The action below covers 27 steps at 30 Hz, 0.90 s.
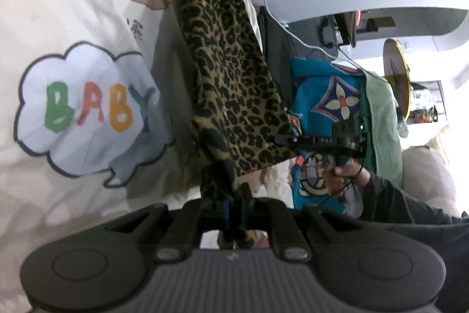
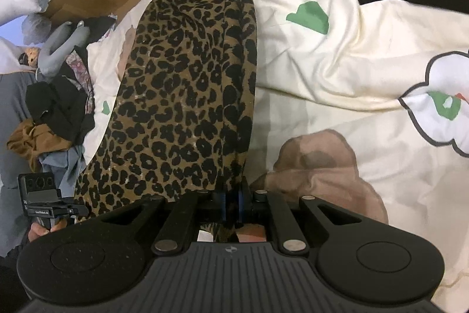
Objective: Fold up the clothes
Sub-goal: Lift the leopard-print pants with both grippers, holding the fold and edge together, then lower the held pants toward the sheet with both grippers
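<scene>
Both hand-held grippers, left [image 1: 234,200] and right [image 2: 233,203], are clenched on the leopard-print garment [image 2: 181,96], which is stretched between them above the cartoon-printed bedspread [image 2: 337,72].

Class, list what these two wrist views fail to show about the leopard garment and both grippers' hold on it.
- Leopard-print garment: its type and near hem, hidden behind the gripper body in both views.
- Left gripper: pad contact, buried in bunched cloth, left wrist view.
- Right gripper: its fingertips, covered by fabric, right wrist view.
- Small print on the bedsheet: blurred, left wrist view.
</scene>
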Available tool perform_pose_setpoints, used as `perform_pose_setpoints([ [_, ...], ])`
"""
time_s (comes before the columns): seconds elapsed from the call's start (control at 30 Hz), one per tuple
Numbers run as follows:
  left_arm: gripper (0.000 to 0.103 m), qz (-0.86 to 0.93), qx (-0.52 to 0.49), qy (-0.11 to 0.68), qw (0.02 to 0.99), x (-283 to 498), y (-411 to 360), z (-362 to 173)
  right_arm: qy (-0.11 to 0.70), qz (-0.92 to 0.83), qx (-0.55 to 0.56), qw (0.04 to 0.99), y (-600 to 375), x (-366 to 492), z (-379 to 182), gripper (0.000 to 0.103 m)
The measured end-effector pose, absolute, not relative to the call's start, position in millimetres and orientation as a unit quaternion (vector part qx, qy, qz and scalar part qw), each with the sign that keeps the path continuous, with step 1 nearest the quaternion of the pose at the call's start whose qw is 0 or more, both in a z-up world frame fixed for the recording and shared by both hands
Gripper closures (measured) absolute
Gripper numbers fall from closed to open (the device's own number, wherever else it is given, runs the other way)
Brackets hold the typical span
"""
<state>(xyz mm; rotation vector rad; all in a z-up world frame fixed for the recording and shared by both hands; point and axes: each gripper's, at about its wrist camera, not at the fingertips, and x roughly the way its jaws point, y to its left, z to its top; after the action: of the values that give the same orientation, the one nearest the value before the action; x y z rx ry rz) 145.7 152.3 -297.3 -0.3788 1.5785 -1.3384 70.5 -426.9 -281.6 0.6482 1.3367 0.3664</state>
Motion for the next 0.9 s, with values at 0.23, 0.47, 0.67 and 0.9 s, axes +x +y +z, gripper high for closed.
perform_pose_setpoints([
  [0.23,0.096,-0.546,-0.144,0.668,0.484,134.3,148.4,-302.4,0.613,0.163,0.292,0.716,-445.9,63.8,-277.4,0.098],
  [0.47,0.096,-0.537,-0.132,0.687,0.471,126.0,148.6,-307.7,0.612,0.175,0.295,0.713,-455.4,57.1,-269.8,0.098],
  [0.67,0.096,-0.525,-0.141,0.698,0.467,129.1,163.3,-311.5,0.609,0.178,0.304,0.711,-460.1,54.6,-267.7,0.098],
  [0.9,0.096,-0.513,-0.153,0.701,0.471,134.7,166.4,-310.2,0.584,0.174,0.324,0.723,-460.7,58.2,-265.6,0.098],
])
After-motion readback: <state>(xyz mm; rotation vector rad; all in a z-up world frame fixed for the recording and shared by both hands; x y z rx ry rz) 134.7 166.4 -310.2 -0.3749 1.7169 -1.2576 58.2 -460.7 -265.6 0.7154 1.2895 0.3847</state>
